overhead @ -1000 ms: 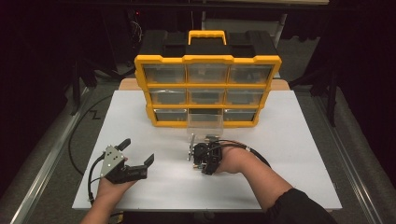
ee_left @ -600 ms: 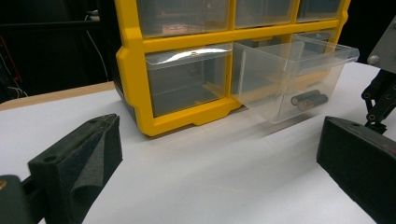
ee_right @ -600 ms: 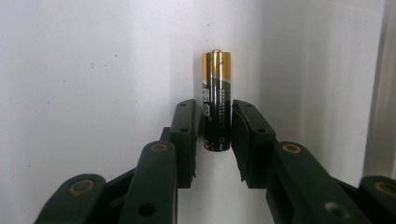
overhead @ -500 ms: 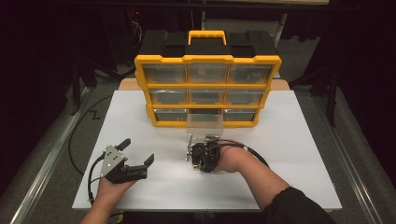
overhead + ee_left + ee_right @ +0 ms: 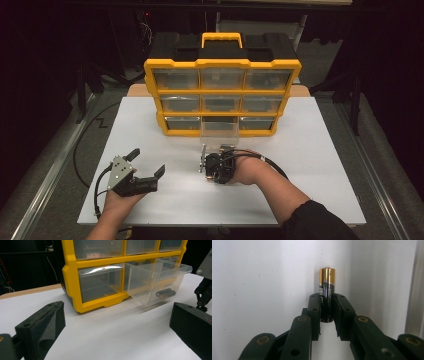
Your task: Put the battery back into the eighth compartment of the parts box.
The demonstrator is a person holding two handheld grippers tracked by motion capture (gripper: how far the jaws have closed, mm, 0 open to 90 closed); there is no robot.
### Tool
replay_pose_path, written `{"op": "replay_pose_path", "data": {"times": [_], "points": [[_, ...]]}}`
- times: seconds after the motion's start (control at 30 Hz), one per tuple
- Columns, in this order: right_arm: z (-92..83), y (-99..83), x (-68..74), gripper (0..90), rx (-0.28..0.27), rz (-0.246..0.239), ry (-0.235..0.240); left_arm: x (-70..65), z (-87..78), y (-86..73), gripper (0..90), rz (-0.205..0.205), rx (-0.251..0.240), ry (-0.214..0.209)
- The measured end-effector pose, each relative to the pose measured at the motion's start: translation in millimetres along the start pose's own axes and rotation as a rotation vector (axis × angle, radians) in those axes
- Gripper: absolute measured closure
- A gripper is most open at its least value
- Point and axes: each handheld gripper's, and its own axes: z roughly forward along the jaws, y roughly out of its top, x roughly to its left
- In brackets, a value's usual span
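Observation:
A black and gold AA battery (image 5: pixel 327 282) lies on the white table, and my right gripper (image 5: pixel 327 298) has its jaws on either side of it. The jaws have just been closing, and the pads now touch the battery's sides. In the high view that gripper (image 5: pixel 214 170) points down at the table, in front of the pulled-out clear drawer (image 5: pixel 218 128). The drawer (image 5: pixel 160 282) holds two more batteries (image 5: pixel 165 293). My left gripper (image 5: pixel 147 163) rests open near the front left, with nothing between its jaws (image 5: pixel 117 340).
A yellow organiser (image 5: pixel 222 64) with clear drawers in three rows stands at the back middle of the white table (image 5: pixel 320 150). Its bottom middle drawer sticks out toward me. Cables trail from both grippers, and dark floor surrounds the table.

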Motion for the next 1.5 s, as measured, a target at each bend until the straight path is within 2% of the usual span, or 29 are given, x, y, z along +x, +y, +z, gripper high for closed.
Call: {"op": "replay_pose_path", "data": {"times": [0.23, 0.3, 0.33, 0.77, 0.87, 0.93, 0.97, 1.03, 1.37, 1.4, 1.47, 1.5], "points": [[-6.8, -4.4, 1.5, 78.7, 0.003, 0.010, -0.007, 0.2, 0.0, 0.0, 1.2, -0.001, 0.001, 0.001], [-8.4, -5.8, 1.0, 78.7, 0.002, -0.001, -0.009, 0.2, -0.1, 0.0, 1.2, -0.001, 0.001, 0.000], [-9.5, -6.5, 1.6, 78.7, 0.007, 0.012, -0.004, 0.1, -0.2, 0.0, 1.2, -0.001, 0.002, 0.000], [-18.1, -14.8, 0.5, 78.7, 0.005, 0.021, 0.004, 0.3, -0.3, -0.1, 1.2, -0.001, 0.001, 0.001], [-18.9, -17.5, -0.9, 78.7, 0.004, 0.013, 0.001, 0.3, -0.2, -0.2, 1.2, -0.001, 0.004, 0.002], [-19.1, -19.6, -0.6, 78.7, 0.005, 0.030, 0.005, 0.1, 0.0, -0.1, 1.2, -0.002, 0.001, 0.002], [-19.4, -20.2, -1.5, 78.7, 0.006, 0.019, 0.003, 0.2, -0.1, -0.1, 1.2, -0.002, 0.001, 0.003], [-20.0, -22.1, -1.4, 78.7, 0.008, 0.033, 0.002, 0.7, -0.2, -0.1, 1.2, -0.002, 0.003, 0.003], [-21.6, -28.6, -3.8, 78.7, 0.013, 0.040, -0.001, 1.2, 0.4, -0.4, 1.2, -0.002, 0.007, 0.006], [-21.5, -29.2, -3.3, 78.7, 0.016, 0.053, -0.003, 1.2, 0.5, -0.4, 1.2, -0.001, 0.006, 0.006], [-20.7, -30.0, -4.5, 78.7, 0.012, 0.041, -0.002, 1.2, 0.5, -0.3, 1.2, -0.003, 0.005, 0.007], [-20.6, -30.5, -4.1, 78.7, 0.015, 0.052, -0.003, 1.3, 0.6, -0.3, 1.2, -0.003, 0.005, 0.008]]}}
